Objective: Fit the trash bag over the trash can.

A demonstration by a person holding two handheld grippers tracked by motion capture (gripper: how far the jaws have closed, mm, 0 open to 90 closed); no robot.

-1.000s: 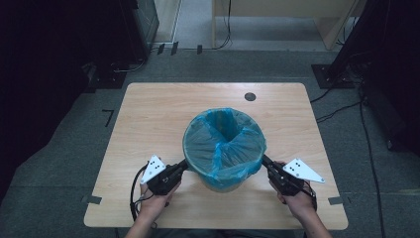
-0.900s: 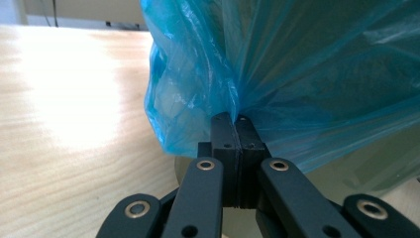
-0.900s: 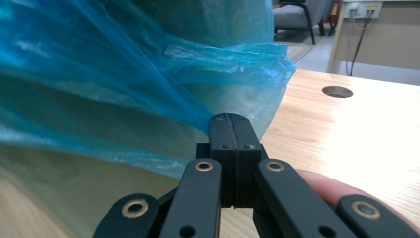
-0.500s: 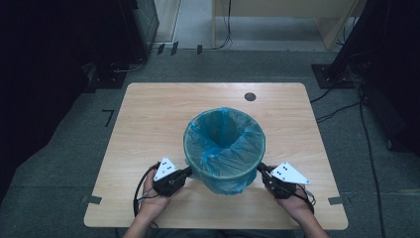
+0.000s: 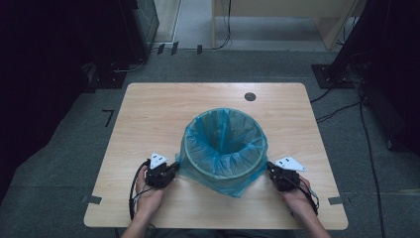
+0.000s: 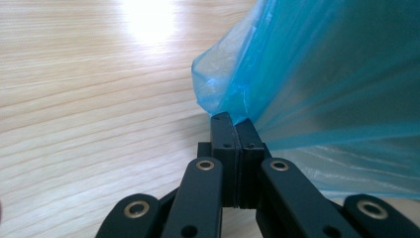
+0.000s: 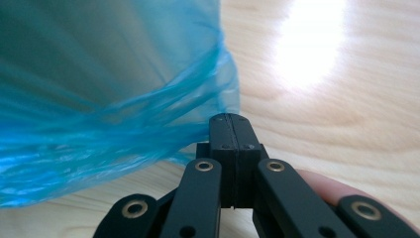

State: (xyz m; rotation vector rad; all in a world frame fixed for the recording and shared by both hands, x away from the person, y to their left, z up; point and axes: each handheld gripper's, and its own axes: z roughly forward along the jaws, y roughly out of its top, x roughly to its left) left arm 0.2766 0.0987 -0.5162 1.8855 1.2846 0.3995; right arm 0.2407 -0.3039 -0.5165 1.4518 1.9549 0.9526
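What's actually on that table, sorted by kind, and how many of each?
Bins: 1, round
Blue plastic bags: 1, lining the bin and folded over its rim
Hand-held grippers: 2, left gripper and right gripper, each pinching the bag's edge
Dark round spots on the wooden table: 1, the spot near the far edge
Total: 5

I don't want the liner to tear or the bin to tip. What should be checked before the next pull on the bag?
1. Left gripper shut on the blue bag edge: ok.
2. Right gripper shut on the bag's edge: ok.
3. Bin upright on the table: ok.
4. Bag folded over the rim all round: ok on the near side, far side cannot tell.
5. Plastic free of tears: cannot tell.
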